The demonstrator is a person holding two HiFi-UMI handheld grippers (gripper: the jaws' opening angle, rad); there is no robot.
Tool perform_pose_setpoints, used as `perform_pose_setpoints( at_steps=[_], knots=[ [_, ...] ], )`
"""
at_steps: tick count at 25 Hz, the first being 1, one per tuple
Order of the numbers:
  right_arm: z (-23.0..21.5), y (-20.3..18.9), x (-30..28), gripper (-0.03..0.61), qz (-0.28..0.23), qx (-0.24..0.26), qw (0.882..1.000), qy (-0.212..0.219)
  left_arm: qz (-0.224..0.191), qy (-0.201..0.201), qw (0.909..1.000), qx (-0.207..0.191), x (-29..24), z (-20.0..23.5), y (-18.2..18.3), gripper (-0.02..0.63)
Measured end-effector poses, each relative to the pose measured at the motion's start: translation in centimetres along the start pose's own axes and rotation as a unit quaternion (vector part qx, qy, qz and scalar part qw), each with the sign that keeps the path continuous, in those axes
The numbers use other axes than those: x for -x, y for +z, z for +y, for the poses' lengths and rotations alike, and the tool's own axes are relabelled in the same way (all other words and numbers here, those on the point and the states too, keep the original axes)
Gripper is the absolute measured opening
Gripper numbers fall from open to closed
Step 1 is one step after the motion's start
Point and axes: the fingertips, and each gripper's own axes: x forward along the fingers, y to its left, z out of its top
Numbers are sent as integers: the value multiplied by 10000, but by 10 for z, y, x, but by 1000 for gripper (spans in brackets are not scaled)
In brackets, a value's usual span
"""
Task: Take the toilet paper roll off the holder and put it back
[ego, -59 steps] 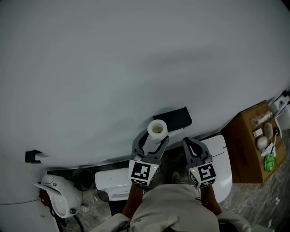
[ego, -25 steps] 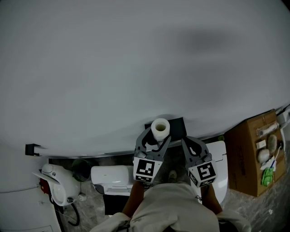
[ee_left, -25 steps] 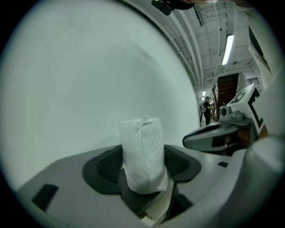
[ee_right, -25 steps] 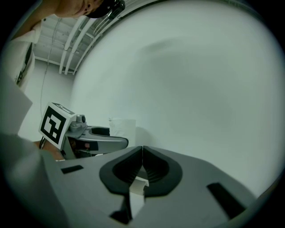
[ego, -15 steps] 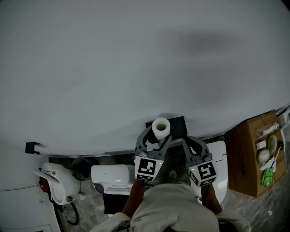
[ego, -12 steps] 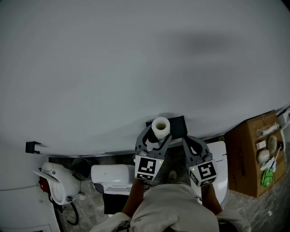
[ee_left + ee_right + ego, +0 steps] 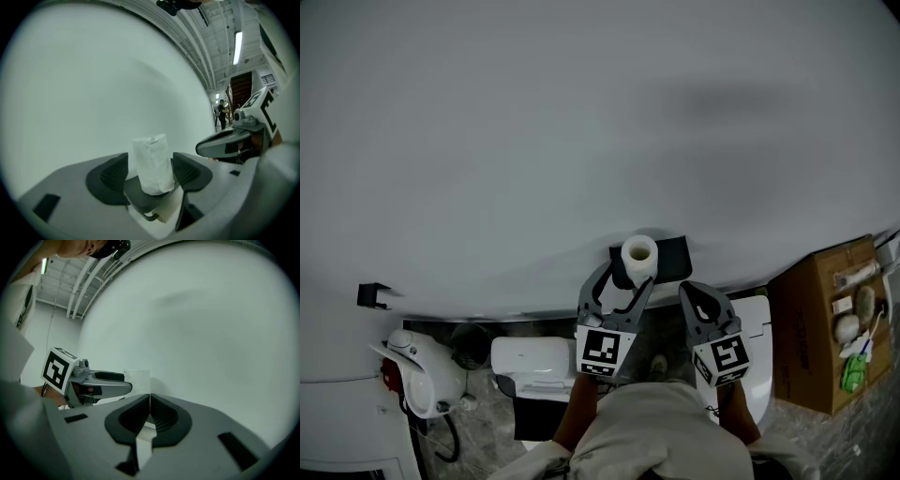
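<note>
Left gripper (image 7: 151, 172): my jaws are opening, roll (image 7: 150, 154) between them on the black holder (image 7: 673, 255); my right gripper (image 7: 149, 411) is pressed together.

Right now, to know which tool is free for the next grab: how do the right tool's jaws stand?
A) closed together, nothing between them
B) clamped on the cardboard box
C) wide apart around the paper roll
A: the right gripper view shows the right tool with jaws shut edge to edge, empty; the paper roll sits to its left.
</note>
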Motion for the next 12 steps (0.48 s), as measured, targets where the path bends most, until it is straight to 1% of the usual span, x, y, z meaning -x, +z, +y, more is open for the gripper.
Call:
perform_pose_setpoints(
  at_steps=[4, 12],
  knots=[
    [8, -2, 1, -2, 36, 38, 9999, 117, 1, 86, 9999, 108, 17, 2, -3, 305],
    [27, -9, -2, -2, 135, 113, 9991, 395, 144, 211, 9993, 259, 42, 0, -17, 288]
  ],
)
